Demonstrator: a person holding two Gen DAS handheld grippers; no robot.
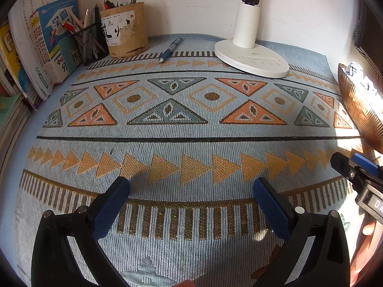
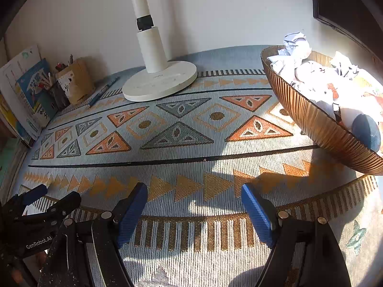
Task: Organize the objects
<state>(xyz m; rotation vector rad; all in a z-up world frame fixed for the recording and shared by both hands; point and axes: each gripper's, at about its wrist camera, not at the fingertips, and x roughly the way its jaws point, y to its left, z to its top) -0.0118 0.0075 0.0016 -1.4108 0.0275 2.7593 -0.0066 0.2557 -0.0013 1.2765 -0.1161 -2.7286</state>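
A blue pen lies loose on the patterned cloth at the back, between the bamboo pen holder and the white lamp base; the right wrist view shows the pen at far left. My left gripper hovers open over the cloth near the front, nothing between its blue pads. My right gripper is open too, empty, over the same cloth. Its tip shows at the right edge of the left wrist view. A copper bowl holds crumpled paper at the right.
A black mesh cup with pens stands beside the bamboo holder. Books and booklets lean against the wall at the left. The lamp pole rises at the back. A dark frame hangs at top right.
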